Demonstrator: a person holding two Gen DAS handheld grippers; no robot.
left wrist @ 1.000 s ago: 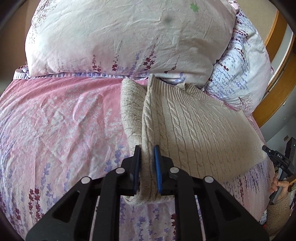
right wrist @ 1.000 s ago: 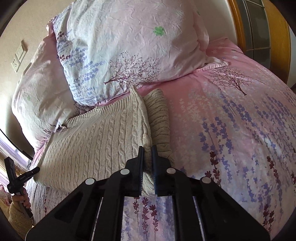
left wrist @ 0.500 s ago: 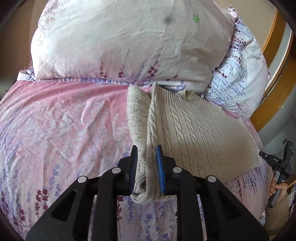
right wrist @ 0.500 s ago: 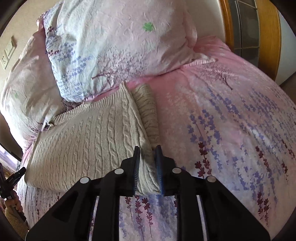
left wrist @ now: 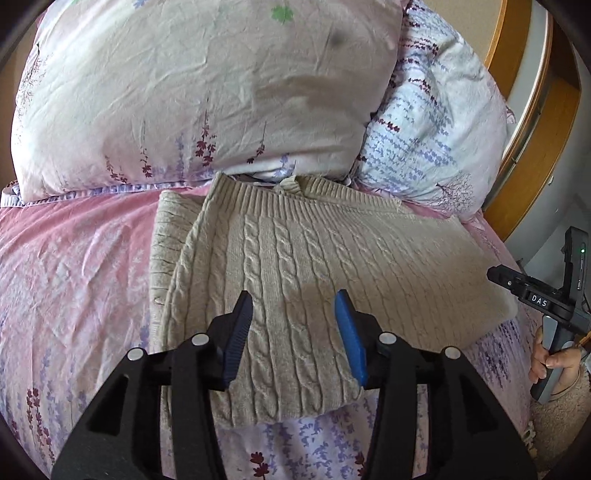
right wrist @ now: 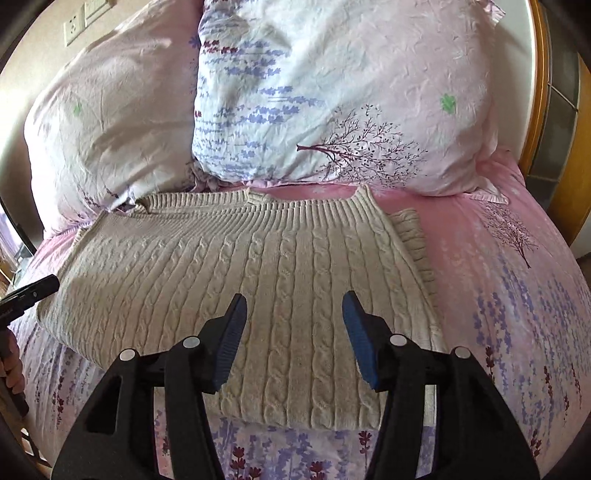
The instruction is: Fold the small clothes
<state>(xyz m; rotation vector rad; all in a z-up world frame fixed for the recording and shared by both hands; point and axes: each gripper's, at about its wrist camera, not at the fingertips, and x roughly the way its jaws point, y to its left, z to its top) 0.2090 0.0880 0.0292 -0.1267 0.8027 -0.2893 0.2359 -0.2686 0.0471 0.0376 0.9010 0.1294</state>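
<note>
Left gripper (left wrist: pixel 293 321): jaws parted and opening, nothing clamped, blue pads apart above the sweater (left wrist: pixel 306 288), hovering over its near-left part. Right gripper (right wrist: pixel 293 325): jaws likewise parted and opening, nothing pinched, pads clear of the knit, over the sweater's (right wrist: pixel 236 277) near-right part.

Beige cable-knit sweater lying folded and flat on the bed (left wrist: pixel 74 280), ribbed edge toward the head end, just under the pillows. Second layer of knit peeking out along one side edge: at left in the left wrist view, at right in the right wrist view. Near edge of the sweater just short of the bed's lavender-printed foot-side strip.

Two pillows at the head edge: pale pink one (left wrist: pixel 192 85) and white one with lavender and tree print (right wrist: pixel 343 96), both touching or nearly touching the ribbed edge. Pink floral cover wrinkled around the sweater.

Wooden headboard frame (right wrist: pixel 565 147) at the far right corner. Wall socket (right wrist: pixel 74 27) top left in the right wrist view. At the bed's right edge in the left wrist view, a hand (left wrist: pixel 554 363) wrapped around the other gripper's handle.
</note>
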